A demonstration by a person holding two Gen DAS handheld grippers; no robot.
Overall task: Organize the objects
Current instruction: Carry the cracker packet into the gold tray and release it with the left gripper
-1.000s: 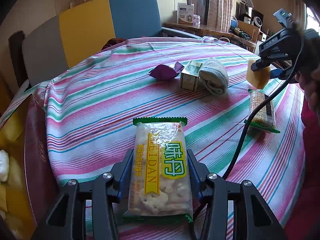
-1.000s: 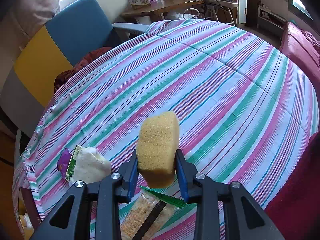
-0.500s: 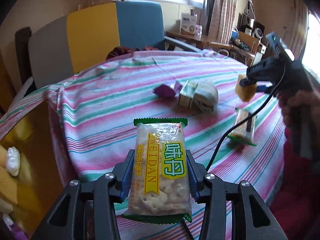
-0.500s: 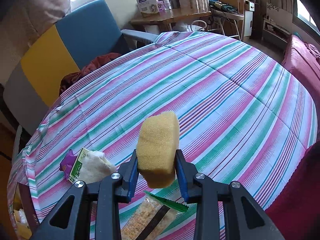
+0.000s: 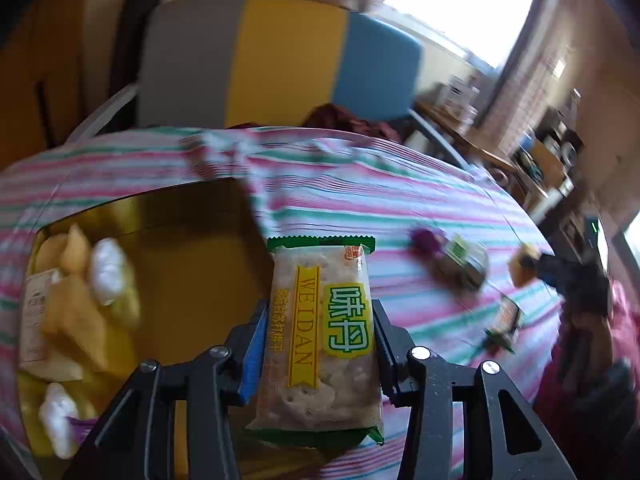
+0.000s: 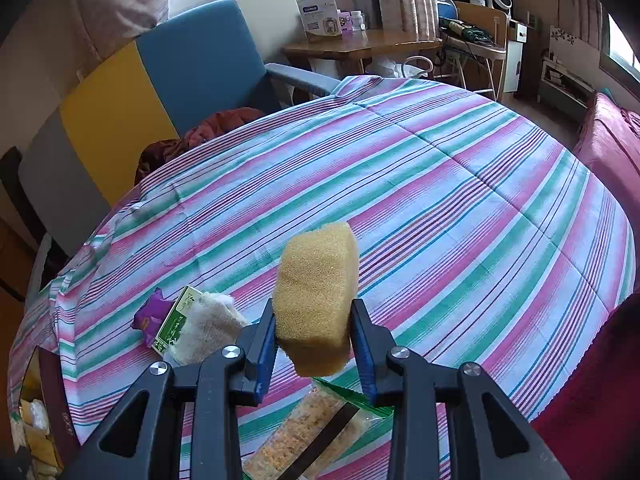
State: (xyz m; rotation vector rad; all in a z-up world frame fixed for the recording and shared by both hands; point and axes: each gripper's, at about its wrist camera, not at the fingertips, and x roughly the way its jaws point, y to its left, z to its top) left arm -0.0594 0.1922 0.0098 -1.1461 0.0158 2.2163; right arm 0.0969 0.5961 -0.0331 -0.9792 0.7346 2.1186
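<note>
We're riding two fisheye cameras, each looking forward and steeply down along its own fingers. The left wrist view hangs over the edge of the striped tablecloth (image 5: 400,200), facing the tri-colour armchair (image 5: 280,60) beyond it, close above an open box (image 5: 180,208) beside the cloth; it's blurred. The right wrist view sits nearer over that cloth's near edge, facing the same armchair. Both share the cloth, the armchair and the small pile of items (image 6: 192,320) on the cloth.
</note>
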